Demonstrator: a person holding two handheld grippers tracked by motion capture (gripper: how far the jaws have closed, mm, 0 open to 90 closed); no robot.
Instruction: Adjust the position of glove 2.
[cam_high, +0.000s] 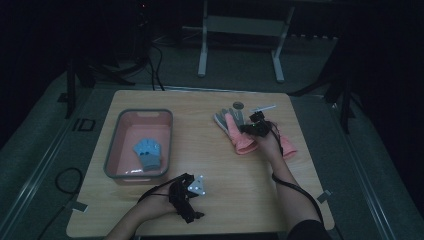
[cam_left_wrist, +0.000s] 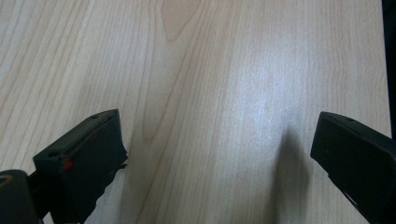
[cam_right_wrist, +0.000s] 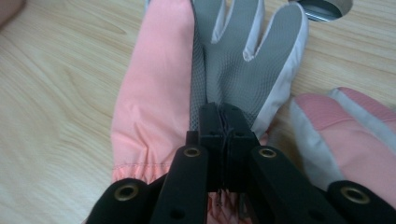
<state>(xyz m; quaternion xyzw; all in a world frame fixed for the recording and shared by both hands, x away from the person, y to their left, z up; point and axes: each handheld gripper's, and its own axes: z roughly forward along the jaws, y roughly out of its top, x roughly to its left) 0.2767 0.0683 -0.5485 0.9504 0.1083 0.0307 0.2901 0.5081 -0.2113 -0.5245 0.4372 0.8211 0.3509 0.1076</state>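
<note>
Pink fabric glove w/ grey grip palm lies near tabletop's far right edge. Right gripper clamped on its cuff end: pickup step. Next, prob. lift & carry to grey-rimmed pink bin at left. Left gripper agape, idle.

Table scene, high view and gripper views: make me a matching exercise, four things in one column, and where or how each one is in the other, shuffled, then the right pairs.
Things:
1. blue glove
2. left gripper
3. right gripper
4. pink and grey glove

Places or states:
A. jaws wide apart over bare table
B. lying inside the pink bin
C. palm up on the wood, pinched near its cuff
D. jaws closed together on fabric

Pairs: 1-B, 2-A, 3-D, 4-C
</note>
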